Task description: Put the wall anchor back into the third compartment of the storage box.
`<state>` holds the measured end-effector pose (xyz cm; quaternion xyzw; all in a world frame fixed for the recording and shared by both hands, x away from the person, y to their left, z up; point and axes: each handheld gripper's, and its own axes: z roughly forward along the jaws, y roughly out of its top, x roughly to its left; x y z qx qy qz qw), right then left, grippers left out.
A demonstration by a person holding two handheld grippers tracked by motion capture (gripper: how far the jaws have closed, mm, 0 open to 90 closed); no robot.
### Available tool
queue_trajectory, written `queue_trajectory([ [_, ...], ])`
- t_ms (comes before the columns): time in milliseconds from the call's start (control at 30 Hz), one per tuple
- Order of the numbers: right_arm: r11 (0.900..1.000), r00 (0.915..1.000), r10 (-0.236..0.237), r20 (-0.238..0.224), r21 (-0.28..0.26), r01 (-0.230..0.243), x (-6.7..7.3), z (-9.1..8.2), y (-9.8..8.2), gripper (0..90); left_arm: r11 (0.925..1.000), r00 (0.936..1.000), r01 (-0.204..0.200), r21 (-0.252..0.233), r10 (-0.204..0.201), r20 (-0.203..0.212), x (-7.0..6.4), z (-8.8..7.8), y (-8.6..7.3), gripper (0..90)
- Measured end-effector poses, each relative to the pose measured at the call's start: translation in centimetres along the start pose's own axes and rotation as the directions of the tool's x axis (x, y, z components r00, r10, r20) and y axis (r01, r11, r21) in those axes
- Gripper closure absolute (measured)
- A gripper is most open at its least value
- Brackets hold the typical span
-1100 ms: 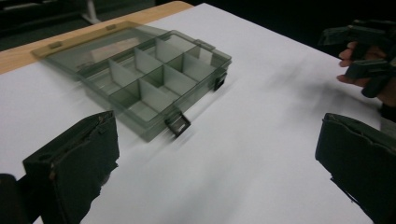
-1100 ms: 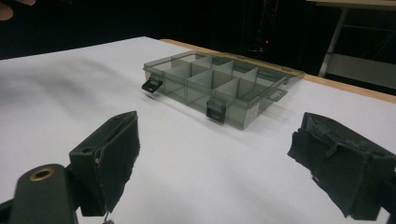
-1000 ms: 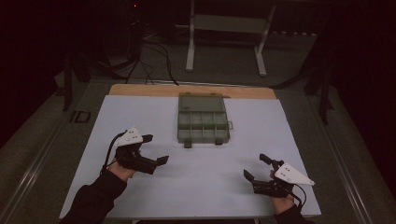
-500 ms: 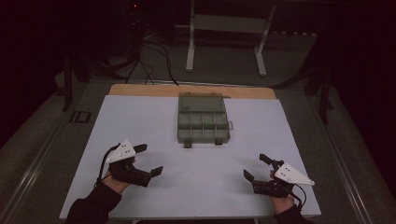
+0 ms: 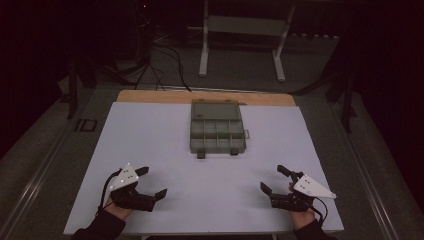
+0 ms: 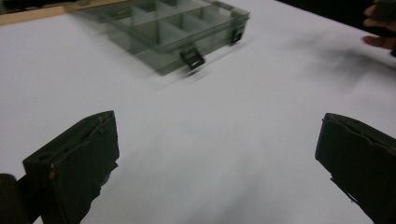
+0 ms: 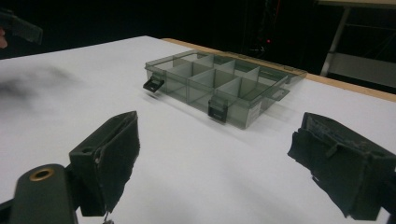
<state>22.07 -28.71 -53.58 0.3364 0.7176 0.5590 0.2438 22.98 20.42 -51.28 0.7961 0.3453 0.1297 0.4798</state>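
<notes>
A smoky clear compartment box (image 5: 217,126) lies shut in the middle of the white table top (image 5: 165,140), its two black latches facing me. The box (image 6: 163,28) appears far ahead in the left gripper view, and the box (image 7: 224,86) also lies ahead in the right gripper view. My left gripper (image 5: 151,182) rests low at the near left corner, jaws wide apart with nothing between them. At the near right my right gripper (image 5: 274,178) stands open and empty too. Both are well short of the box.
A wooden strip (image 5: 205,96) edges the far side of the table. Beyond it, on the dark floor, stand a metal frame stand (image 5: 242,35) and trailing cables (image 5: 160,55). Bare white surface lies between the grippers and the box.
My left gripper has drawn back toward me and leftward, from beside the box's near left to the front corner. The right gripper has stayed put.
</notes>
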Motion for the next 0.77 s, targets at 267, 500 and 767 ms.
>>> queue_trajectory([
  [267,1.0,1.0,0.0,-0.002,0.004,0.0,0.1,0.1,0.0,13.3,0.9992,0.9942,0.039,-0.006,-0.04,-0.1,0.5,-1.0,-1.9,0.0],
  [500,1.0,1.0,-0.002,-0.003,0.004,0.002,0.0,0.1,0.0,13.3,0.9988,0.9884,0.049,-0.006,-0.049,-0.144,0.9,-1.3,-2.8,0.0],
  [767,1.0,1.0,-0.003,-0.002,0.007,0.003,0.0,0.1,-0.1,13.3,0.9987,0.9856,0.051,-0.009,-0.052,-0.161,1.0,-1.3,-3.3,0.0],
])
